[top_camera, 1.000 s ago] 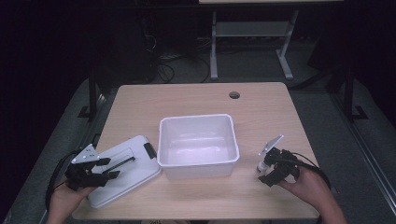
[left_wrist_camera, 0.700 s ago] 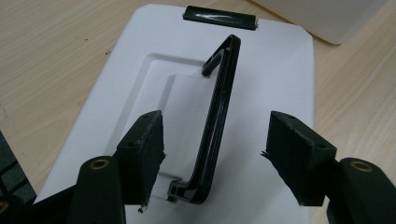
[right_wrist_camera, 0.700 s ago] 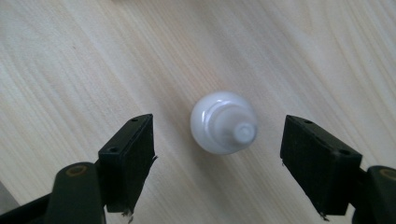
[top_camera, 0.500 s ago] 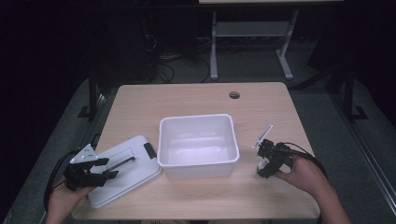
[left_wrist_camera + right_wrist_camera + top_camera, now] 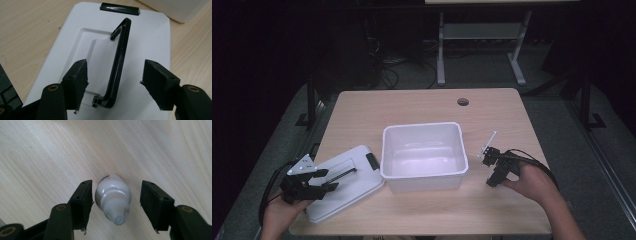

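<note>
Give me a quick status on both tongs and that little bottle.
Right tongs closing around small white bottle, pads not pressing yet. Left tongs open over the lid's black handle. Nothing in the way on the table.

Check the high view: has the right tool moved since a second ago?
Yes. The right tool has slid left toward the white bin, narrowing the gap, its jaws closing around a small white bottle.

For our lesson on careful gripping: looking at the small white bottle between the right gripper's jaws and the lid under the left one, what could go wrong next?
1. The small white bottle lies on its side off-centre between the right gripper's closing jaws; it might roll or squirt out.
2. The left gripper straddles the lid's raised black handle with open jaws; a skewed squeeze might slip off.
</note>
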Demonstrator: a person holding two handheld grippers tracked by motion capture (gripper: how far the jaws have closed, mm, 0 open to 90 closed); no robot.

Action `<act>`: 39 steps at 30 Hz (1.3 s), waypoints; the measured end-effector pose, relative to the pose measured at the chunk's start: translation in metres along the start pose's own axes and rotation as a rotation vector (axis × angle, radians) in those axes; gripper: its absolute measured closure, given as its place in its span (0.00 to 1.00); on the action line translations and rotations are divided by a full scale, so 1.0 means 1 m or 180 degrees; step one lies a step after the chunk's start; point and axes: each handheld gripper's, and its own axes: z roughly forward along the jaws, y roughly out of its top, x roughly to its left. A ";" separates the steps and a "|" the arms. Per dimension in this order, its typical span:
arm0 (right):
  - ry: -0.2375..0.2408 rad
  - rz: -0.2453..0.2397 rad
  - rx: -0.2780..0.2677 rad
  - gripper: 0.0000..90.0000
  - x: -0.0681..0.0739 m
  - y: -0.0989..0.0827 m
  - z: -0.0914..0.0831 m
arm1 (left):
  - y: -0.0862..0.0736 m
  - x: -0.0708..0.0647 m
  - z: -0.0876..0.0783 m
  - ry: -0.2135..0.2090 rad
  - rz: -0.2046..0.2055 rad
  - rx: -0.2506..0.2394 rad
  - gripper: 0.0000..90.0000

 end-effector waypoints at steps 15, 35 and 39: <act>0.0025 0.0019 0.0034 0.61 0.002 0.000 0.004 | 0.001 -0.002 0.001 0.0005 0.0014 0.0000 0.39; 0.0050 0.0172 0.0042 0.66 0.002 -0.004 -0.002 | 0.001 -0.002 0.002 0.0004 0.0008 0.0009 0.39; 0.0056 0.0198 0.0026 0.66 0.003 -0.007 -0.008 | 0.001 -0.002 0.003 0.0010 0.0000 0.0006 0.39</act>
